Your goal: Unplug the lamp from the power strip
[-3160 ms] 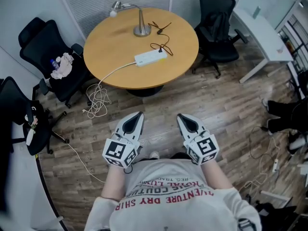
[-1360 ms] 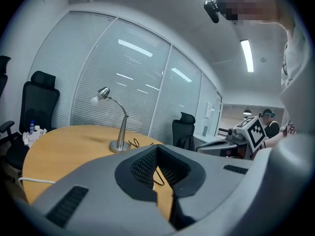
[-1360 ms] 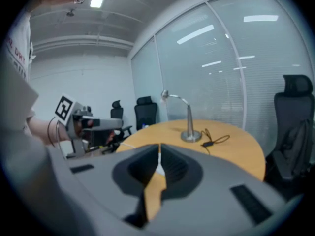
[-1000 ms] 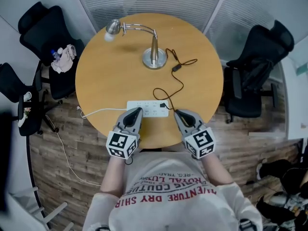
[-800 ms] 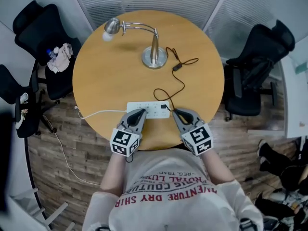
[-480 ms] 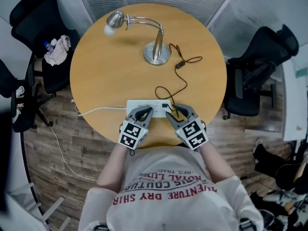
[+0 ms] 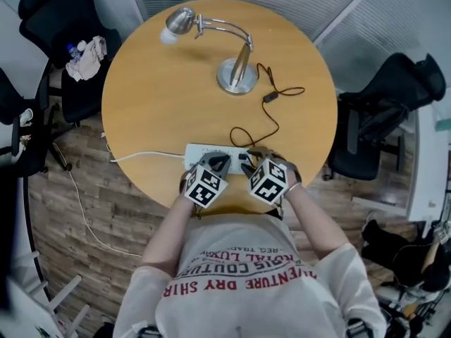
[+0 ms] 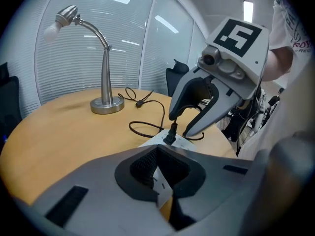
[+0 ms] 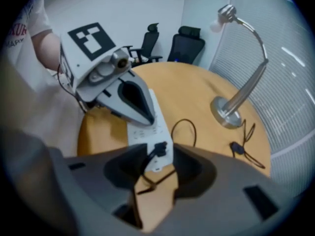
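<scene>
Right tool [image 8: 180,126]: jaws spread and opening, one on each side of the black plug [image 9: 158,149], pads not pressing it. The plug is seated in the far right end of the power strip [image 7: 199,153].

Left tool [image 9: 146,119]: jaws pressed together, nothing between them, tips down on the strip's top face just beside the plug.

Count: two tools, one lamp [image 7: 238,74], one power strip, one plug in it, one round desk [image 7: 151,104], three black chairs.

The strip lies at the near edge of the desk. Its white cable [image 7: 144,155] runs left and drops over the edge to the wooden floor [image 7: 70,210]. The lamp stands upright at the far side, well apart from the strip. Its black cord [image 7: 271,122] loops across the desk to the plug.

Obstructions: in the head view both marker cubes cover the strip's right half and hide the plug. The cord loop lies just behind the plug, clear of both tools.

Surroundings: one chair at the right [image 7: 384,125], two at the left, and the far left one [image 7: 63,13] carries a crumpled cloth [image 7: 84,51].

Versus one second ago: the right jaws were closed then. Both tools hung at the desk's edge short of the strip, and now they sit over it.
</scene>
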`<state>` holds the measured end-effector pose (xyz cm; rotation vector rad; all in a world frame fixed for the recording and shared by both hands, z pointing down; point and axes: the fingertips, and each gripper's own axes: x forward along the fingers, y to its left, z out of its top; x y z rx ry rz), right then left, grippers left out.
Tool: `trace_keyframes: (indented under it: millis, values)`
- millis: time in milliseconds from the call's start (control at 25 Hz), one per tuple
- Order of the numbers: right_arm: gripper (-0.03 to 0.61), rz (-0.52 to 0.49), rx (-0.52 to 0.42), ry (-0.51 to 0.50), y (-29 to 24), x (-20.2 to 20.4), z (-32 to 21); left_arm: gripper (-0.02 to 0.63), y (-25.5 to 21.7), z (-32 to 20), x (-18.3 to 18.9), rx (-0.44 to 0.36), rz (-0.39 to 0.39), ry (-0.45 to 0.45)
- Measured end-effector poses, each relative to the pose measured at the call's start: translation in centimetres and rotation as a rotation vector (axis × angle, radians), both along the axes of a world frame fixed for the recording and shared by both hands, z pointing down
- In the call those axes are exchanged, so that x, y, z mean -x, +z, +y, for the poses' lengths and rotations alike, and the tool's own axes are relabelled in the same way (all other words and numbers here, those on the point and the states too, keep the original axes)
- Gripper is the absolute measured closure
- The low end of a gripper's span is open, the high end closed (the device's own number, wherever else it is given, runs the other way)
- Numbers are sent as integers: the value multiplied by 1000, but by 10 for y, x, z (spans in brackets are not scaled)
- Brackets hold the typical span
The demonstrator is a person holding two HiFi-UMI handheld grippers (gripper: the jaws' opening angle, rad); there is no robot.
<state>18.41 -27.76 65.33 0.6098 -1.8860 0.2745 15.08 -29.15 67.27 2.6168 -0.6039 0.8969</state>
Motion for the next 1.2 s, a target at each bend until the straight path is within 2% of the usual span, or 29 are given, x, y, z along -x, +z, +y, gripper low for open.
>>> trace_keyframes:
  millis: [160,360,520,800,1200]
  values:
    - [400,34,46,-46,15,2,-1,586,7,-4,3,-10,-61,-13]
    - [455,61,74,-97,26,2,-2,586,16,-3,1,-16,-147,22]
    - [492,96,69,-163,31,7,-3,586,17,-2,1,4,-151,22]
    - [499,134,106,-223,32,6,-5,586,16,-4,1,6,-148,30]
    - [506,138,129,-223,28,5,-1,586,16,-2,0,-19,-155,43]
